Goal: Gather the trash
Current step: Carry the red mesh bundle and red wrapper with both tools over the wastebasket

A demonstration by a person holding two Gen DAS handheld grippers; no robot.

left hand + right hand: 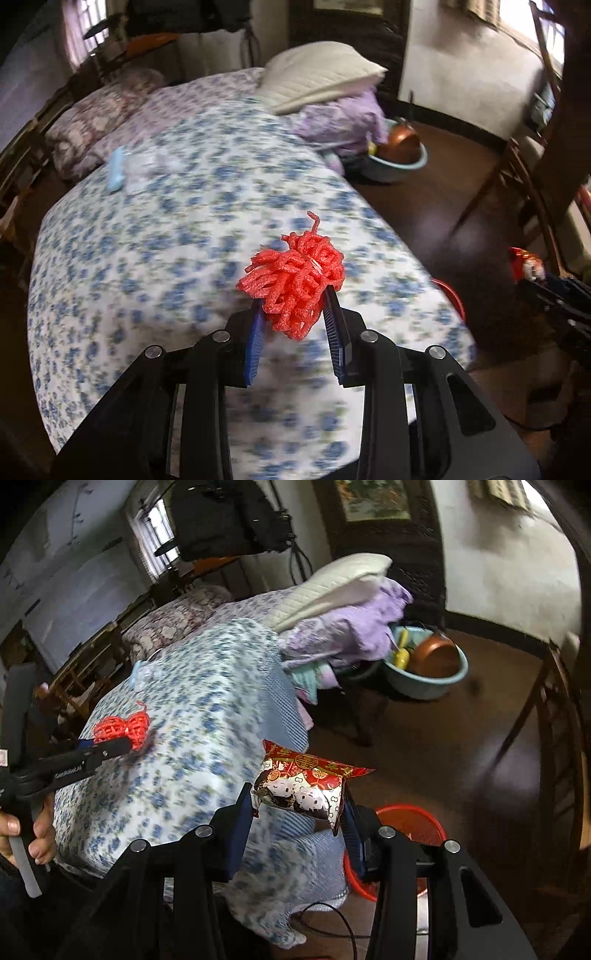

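The left gripper pinches a red foam net over the bed's corner; the right gripper clamps a crinkly snack wrapper above the bed's edge. Both look featherlight, squashy, best gripped mid-body.

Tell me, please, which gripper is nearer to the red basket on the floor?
Right. The right gripper, holding a snack packet, hangs just beside the red basket; the left gripper, holding red foam netting, is over the bed.

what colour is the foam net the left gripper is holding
Bright red-pink foam net, clearest in the left wrist view.
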